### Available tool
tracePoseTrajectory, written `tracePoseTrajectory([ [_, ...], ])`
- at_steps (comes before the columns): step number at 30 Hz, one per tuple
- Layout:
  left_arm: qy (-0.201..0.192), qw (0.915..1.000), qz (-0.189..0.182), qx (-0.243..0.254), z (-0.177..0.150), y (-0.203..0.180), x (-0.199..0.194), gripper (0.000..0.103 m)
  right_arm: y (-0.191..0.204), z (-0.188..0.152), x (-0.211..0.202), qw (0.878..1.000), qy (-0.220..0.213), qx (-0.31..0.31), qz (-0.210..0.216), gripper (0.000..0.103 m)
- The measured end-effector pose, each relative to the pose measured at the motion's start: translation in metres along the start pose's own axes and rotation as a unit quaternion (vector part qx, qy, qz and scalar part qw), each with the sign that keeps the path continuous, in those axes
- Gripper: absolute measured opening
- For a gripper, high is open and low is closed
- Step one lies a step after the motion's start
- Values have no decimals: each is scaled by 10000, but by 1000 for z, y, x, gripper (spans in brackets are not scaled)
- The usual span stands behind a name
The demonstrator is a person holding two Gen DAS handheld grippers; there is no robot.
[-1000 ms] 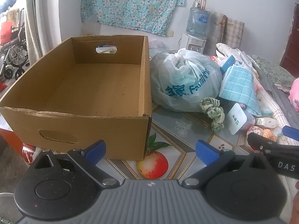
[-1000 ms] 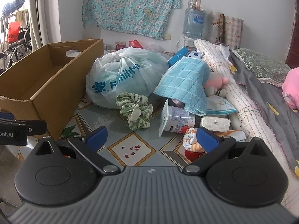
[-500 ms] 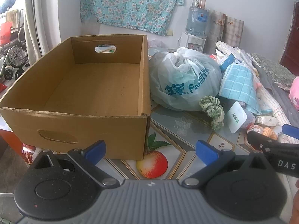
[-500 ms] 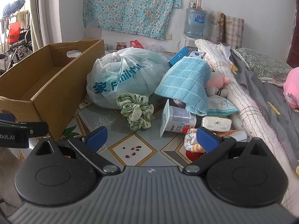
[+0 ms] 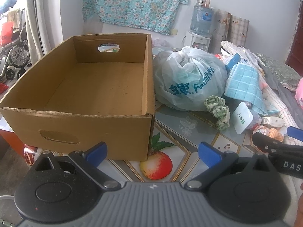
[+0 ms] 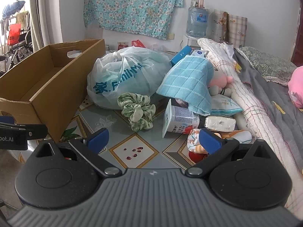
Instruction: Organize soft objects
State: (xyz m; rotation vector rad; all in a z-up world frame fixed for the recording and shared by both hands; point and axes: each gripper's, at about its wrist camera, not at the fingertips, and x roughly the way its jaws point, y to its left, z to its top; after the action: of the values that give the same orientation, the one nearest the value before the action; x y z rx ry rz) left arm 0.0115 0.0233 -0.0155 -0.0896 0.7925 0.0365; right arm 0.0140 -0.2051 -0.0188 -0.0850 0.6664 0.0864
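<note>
Cardboard box (image 5: 79, 87) sat leftmost on the patterned table (image 6: 132, 151), open top, nothing in it. Just right of it slumped a tied plastic bag (image 6: 128, 77) printed "Family" plus Chinese characters, with a green scrunchie (image 6: 137, 111) in front. Further right: blue checked towel (image 6: 189, 87) and a tipped yogurt cup (image 6: 180, 119). Left gripper (image 5: 152, 154) and right gripper (image 6: 154, 138) both hovered with fingers spread apart, holding nothing; "DAS" showed on the right one's side.
</note>
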Motion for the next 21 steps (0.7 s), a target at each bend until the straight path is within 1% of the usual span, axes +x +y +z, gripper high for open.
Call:
tracePoseTrajectory([
  [2, -49, 9999, 85, 42, -1, -2, -2, 103, -2, -1, 1, 10000, 6, 49, 14, 102],
  [4, -173, 9995, 153, 194, -1, -7, -8, 103, -8, -3, 0, 9999, -45, 131, 42, 102],
  [6, -253, 9990, 89, 347, -1, -13, -13, 103, -16, -7, -4, 9996, -166, 226, 45, 102],
  [9, -377, 9978, -133, 532, 1, -23, -21, 103, -34, -15, -12, 9984, -411, 394, 32, 102],
  [12, -535, 9948, -391, 772, 3, -38, -26, 103, -57, -26, -17, 9961, -656, 588, -81, 102],
  [14, -563, 9920, -623, 941, 5, -50, -25, 103, -73, -33, -20, 9935, -847, 738, -168, 102],
  [16, -544, 9892, -843, 1068, 8, -62, -23, 103, -89, -38, -21, 9908, -940, 943, -246, 102],
  [18, -569, 9862, -1003, 1191, 11, -76, -22, 103, -107, -41, -23, 9872, -1043, 1188, -233, 102],
  [21, -716, 9795, -1253, 1402, 18, -100, -23, 103, -133, -41, -26, 9792, -1248, 1596, -135, 102],
])
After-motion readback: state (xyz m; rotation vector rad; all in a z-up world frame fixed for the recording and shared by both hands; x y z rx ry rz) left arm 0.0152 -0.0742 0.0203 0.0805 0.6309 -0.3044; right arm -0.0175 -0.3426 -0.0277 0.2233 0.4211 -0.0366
